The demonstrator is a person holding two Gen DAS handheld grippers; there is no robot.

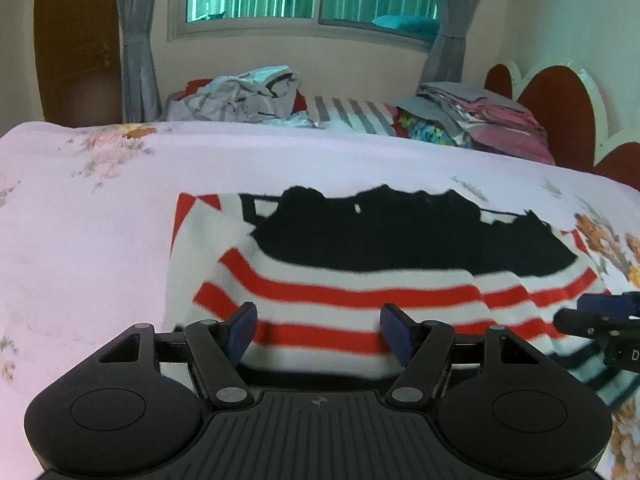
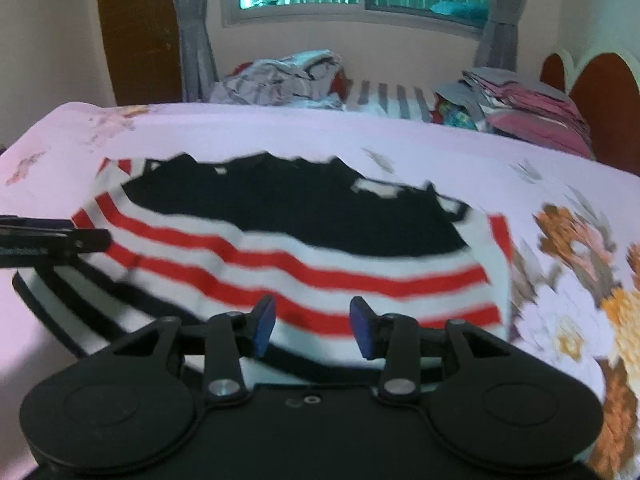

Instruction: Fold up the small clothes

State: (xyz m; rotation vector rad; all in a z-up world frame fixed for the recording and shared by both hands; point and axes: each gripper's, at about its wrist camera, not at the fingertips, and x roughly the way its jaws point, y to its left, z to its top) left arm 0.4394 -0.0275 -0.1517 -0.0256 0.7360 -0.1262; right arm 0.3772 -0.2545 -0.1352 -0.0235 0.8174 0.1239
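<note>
A small red-and-white striped garment [image 1: 360, 292] with a black upper part [image 1: 400, 236] lies on the pink floral bedsheet [image 1: 100, 240], with black-and-white stripes showing at its near edge [image 2: 80, 312]. My left gripper [image 1: 320, 332] stands open over the near edge, its blue pads [image 1: 244, 330] wide apart with flat cloth showing between them. My right gripper [image 2: 314, 330] is open too, over the garment's near right part. Neither pair of pads visibly presses the cloth. Each gripper shows in the other's view: the right gripper [image 1: 592, 320] at the right, the left gripper [image 2: 56, 240] at the left.
At the far side of the bed sit a crumpled heap of pale clothes [image 1: 248, 96], a grey-striped item [image 1: 352, 116] and a stack of folded pink and grey clothes [image 1: 488, 120]. A red-and-white headboard [image 1: 560, 108] stands at right. A window with grey curtains [image 1: 136, 60] is behind.
</note>
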